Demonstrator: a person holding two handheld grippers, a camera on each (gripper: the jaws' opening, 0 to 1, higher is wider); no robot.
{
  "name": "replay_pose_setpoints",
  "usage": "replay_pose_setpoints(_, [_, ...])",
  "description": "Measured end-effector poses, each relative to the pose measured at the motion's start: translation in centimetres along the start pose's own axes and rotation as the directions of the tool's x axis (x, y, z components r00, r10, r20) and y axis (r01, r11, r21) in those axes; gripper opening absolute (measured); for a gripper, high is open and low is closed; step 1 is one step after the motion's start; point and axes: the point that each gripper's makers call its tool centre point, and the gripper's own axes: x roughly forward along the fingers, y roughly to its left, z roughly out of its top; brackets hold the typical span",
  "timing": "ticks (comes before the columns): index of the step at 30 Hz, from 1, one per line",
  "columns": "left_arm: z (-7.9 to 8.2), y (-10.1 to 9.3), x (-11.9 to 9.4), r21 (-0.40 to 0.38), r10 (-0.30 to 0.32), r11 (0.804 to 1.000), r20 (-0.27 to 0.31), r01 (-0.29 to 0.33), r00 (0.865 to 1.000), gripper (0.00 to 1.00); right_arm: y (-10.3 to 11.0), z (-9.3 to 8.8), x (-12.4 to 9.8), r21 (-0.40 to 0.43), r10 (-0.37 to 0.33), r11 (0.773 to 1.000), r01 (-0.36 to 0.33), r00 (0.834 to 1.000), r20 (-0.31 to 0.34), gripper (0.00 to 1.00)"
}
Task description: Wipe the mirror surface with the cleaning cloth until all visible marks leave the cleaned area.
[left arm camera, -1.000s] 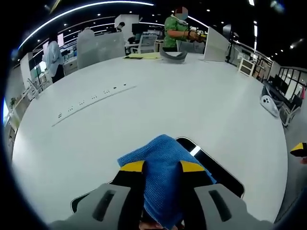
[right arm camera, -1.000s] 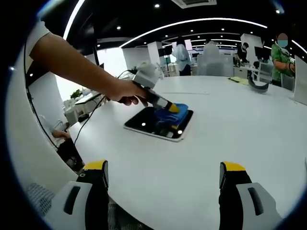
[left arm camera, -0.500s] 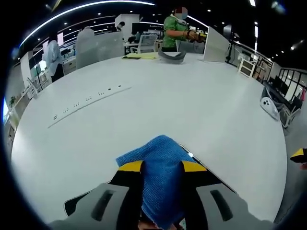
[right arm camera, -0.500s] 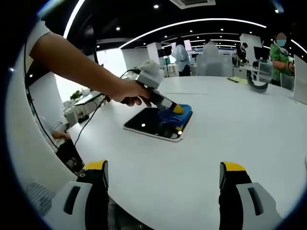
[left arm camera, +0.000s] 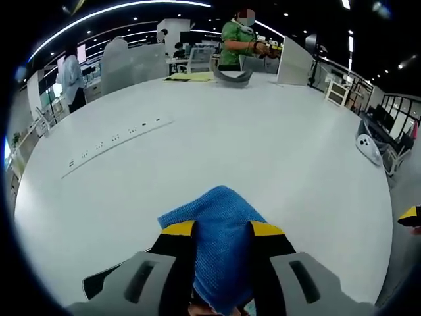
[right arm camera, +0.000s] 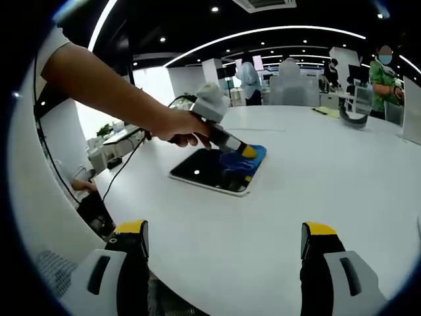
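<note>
The left gripper (left arm camera: 222, 232) was clamped on the blue cleaning cloth (left arm camera: 220, 227), its two grey jaws with yellow tips pinching a thick fold of the nubbly, woven-looking fabric between them, the cloth bulging forward past the tips in a soft rounded hump. In the right gripper view the same tool (right arm camera: 242, 151) showed from the side, held in the person's hand (right arm camera: 179, 127) and angled down so that the cloth (right arm camera: 248, 157) was pressed onto the far corner of the mirror (right arm camera: 204, 170) — a flat, dark, glossy slab with rounded corners and a thin pale edge, lying on the table (right arm camera: 316, 178) and reflecting small ceiling lights. A sliver of that dark surface also peeked out at the lower left of the left gripper view (left arm camera: 99, 284), beside the jaw. The right gripper (right arm camera: 223, 241) hung apart from the mirror, nearer the table's edge, its jaws spread wide with nothing between them and touching nothing. The table itself was broad, round-edged, smooth and matte white (left arm camera: 263, 145); a line of small dark slots (left arm camera: 112, 139) ran across its top. Farther off, a curved grey object (left arm camera: 231, 76) lay at the far rim, and beyond it stood a person in a green top (left arm camera: 235, 45).
</note>
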Motion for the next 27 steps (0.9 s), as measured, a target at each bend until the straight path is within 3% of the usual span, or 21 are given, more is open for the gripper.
replay_pose_setpoints(27, [-0.70,-0.84,-0.46,0.022,0.010,1.000,0.020,-0.010,1.000,0.28,-0.92,0.85,0.02,0.011,-0.003,1.000,0.002,1.000,0.026,0.97])
